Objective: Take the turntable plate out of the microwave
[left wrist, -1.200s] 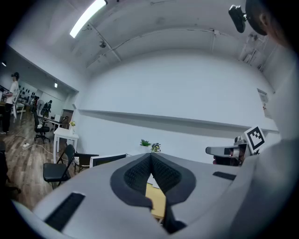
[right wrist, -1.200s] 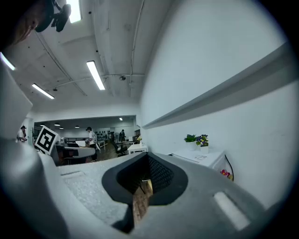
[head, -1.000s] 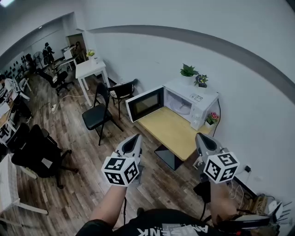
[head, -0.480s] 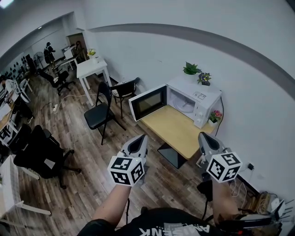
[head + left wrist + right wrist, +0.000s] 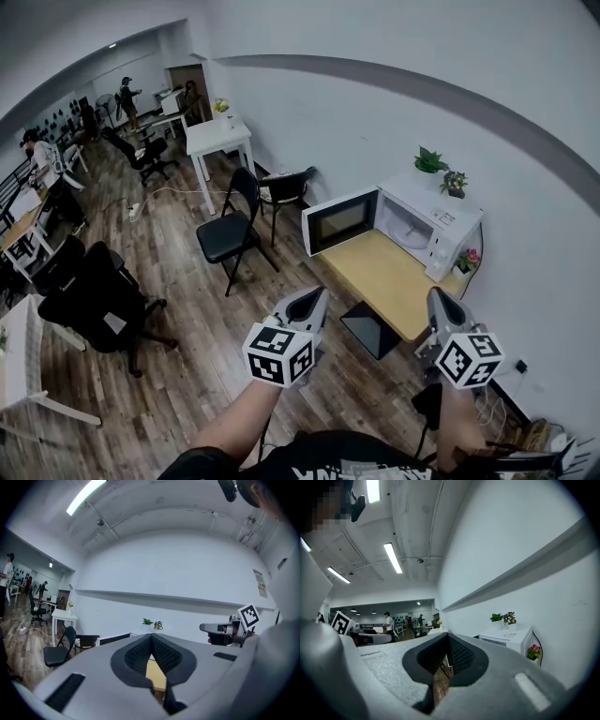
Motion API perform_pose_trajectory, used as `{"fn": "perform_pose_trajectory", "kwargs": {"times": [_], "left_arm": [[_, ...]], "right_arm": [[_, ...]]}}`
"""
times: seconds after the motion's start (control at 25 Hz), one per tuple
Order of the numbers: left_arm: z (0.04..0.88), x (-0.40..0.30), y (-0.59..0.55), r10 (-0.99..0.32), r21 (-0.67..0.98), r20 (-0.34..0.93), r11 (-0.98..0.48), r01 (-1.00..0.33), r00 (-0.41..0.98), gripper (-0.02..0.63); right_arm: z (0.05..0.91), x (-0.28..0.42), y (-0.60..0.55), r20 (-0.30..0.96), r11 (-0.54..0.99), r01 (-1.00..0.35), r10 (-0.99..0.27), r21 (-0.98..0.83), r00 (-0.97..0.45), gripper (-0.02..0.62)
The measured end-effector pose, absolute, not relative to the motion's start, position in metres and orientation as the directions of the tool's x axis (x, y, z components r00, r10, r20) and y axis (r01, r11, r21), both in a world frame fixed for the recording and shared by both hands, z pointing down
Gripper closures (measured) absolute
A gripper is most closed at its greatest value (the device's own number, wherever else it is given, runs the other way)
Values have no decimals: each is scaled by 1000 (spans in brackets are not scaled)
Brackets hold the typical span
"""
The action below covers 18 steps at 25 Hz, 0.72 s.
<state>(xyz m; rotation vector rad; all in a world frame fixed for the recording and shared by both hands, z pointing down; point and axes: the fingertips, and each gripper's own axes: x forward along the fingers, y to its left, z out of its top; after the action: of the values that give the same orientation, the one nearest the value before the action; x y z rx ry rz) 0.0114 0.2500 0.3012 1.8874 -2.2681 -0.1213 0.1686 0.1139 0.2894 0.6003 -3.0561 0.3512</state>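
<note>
I look down from head height into an office with a wood floor (image 5: pixel 187 309). My left gripper (image 5: pixel 315 296) and right gripper (image 5: pixel 440 300) reach out level in front of me. Both have their jaws pressed together with nothing between them; each gripper view shows the black pads meeting at the tip.

Both grippers are well apart from the microwave (image 5: pixel 441 223), which sits at the far end of a small wooden table (image 5: pixel 386 277) against the white wall (image 5: pixel 375 112), ahead and to my right. Its door (image 5: pixel 339 221) is swung open to the left. The plate (image 5: pixel 410 232) lies inside the open cavity, pale and hard to make out from here.

Two potted plants (image 5: pixel 432 159) stand on top of the microwave, and a pot of pink flowers (image 5: pixel 466 262) sits just beside it on the table. A black chair (image 5: pixel 228 236) stands left of the table. People (image 5: pixel 126 94) stand far off at upper left.
</note>
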Motion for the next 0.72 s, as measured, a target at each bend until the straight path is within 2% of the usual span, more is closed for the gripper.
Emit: {"fn": "perform_pose_trajectory", "kwargs": {"times": [0.36,0.72], "left_arm": [[298,-37,282,-982,200,54,191,-961,-184,604],[312,-73,251,-967,174,93,252,-952,-238,604]], "right_arm": [[290,117,144,58,915,-354,-349,-194,-935,592],[299,76,109,53,923,-323,-319,-208,-946,592]]}}
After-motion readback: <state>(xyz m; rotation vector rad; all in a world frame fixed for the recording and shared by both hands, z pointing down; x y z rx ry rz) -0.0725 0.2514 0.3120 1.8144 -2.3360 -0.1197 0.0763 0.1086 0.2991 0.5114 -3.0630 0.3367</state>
